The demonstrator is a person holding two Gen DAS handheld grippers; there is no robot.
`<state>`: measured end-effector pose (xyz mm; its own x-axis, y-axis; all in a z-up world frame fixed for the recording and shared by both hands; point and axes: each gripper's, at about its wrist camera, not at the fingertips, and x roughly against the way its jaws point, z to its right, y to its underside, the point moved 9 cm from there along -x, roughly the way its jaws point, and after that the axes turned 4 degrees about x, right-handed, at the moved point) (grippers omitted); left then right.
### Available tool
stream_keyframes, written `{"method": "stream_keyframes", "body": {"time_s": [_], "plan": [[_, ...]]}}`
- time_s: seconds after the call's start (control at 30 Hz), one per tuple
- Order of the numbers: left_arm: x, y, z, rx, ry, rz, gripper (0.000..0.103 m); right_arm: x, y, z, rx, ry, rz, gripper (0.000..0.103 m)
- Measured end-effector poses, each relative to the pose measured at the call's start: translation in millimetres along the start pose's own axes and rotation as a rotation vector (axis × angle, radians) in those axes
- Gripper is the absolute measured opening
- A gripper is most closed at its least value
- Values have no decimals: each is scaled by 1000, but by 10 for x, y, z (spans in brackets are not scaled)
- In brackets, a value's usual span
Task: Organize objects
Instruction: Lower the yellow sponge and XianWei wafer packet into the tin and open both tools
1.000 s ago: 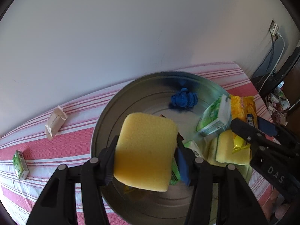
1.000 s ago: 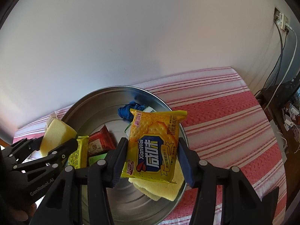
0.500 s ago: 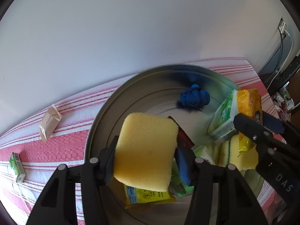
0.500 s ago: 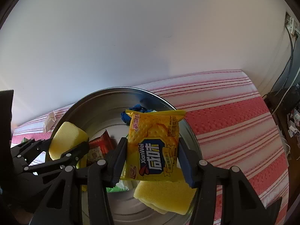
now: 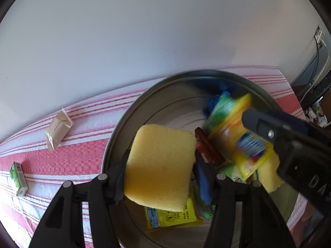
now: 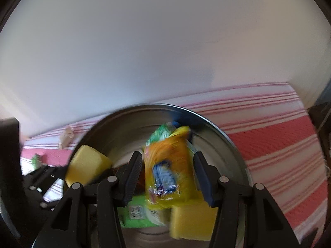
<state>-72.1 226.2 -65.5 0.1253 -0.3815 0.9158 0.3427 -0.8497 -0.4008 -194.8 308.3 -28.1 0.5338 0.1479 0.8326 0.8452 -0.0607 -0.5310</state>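
At the bottom centre of the left wrist view, our left gripper [image 5: 160, 170] was clamped on a yellow sponge [image 5: 159, 168], which filled the gap between its two black fingers and hung over the near part of the metal basin [image 5: 128, 115]. At the bottom centre of the right wrist view, we saw the right gripper [image 6: 168, 172] with its fingers spread wider than the yellow cracker packet [image 6: 169, 169] between them; the packet was blurred, and we could not tell whether either pad touched it. In the left wrist view that packet [image 5: 247, 142] sat at right of centre, partly behind the right gripper's black body.

Inside the basin we made out a green packet [image 5: 219, 111] and a blue bundle [image 5: 213, 103] toward the upper right, a dark red packet [image 5: 208, 148] at centre, a yellow sachet [image 5: 173, 217] low in the frame, and a second yellow sponge [image 6: 192, 221] under the cracker packet.

Outward, the basin stood on a red and white striped cloth [image 5: 72, 153]. At the left of the frame a beige carton [image 5: 58, 132] and a small green box [image 5: 18, 178] lay on the cloth, well apart from the basin.
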Motion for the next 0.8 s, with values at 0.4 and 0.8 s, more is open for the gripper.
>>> {"method": "stream_keyframes", "body": {"time_s": [0.4, 0.8], "plan": [[145, 9, 65, -84, 84, -10, 99, 257, -13, 141, -109, -1, 42, 57], [586, 72, 47, -126, 148, 105, 101, 533, 304, 278, -204, 28, 57, 57]]}}
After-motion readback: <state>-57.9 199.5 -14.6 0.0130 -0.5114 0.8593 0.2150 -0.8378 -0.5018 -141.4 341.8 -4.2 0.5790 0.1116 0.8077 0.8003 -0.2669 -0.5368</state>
